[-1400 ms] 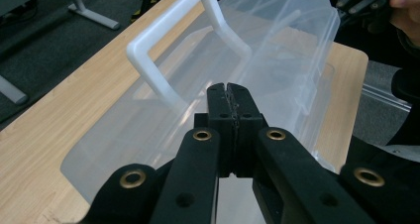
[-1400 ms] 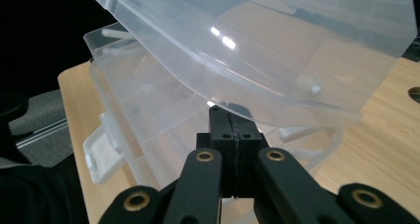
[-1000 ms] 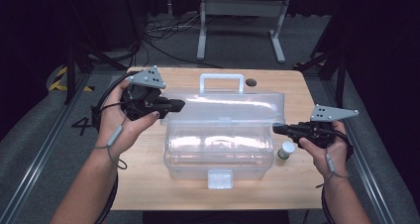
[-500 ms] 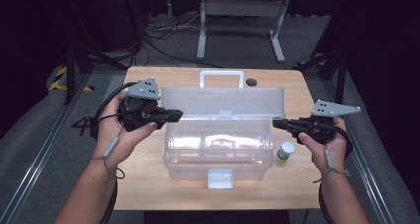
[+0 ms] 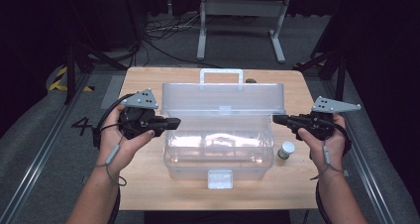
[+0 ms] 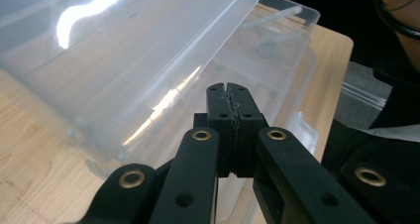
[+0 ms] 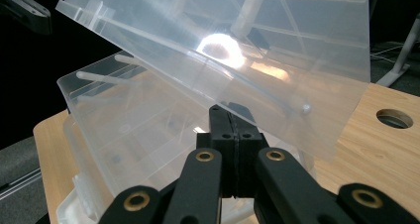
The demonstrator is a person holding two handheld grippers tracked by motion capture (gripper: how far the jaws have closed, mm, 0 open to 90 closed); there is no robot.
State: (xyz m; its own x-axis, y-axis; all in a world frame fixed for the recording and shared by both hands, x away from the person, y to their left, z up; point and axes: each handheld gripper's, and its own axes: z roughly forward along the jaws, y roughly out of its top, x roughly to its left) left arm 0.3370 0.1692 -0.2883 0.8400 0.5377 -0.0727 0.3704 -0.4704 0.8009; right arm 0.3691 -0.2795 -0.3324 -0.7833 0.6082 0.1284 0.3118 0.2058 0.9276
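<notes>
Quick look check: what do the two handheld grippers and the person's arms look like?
Both the left gripper and the right gripper are black, each with a grey three-cornered plate drilled with small holes on top. Their jaw links carry brass-coloured rivets. A grey cable trails from each down the wrist. The forearms are bare, with no sleeves.

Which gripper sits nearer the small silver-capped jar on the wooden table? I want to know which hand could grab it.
Right. The right gripper hovers just above and beside the small silver-capped jar; the left gripper is across the clear plastic toolbox, at its far side.
</notes>
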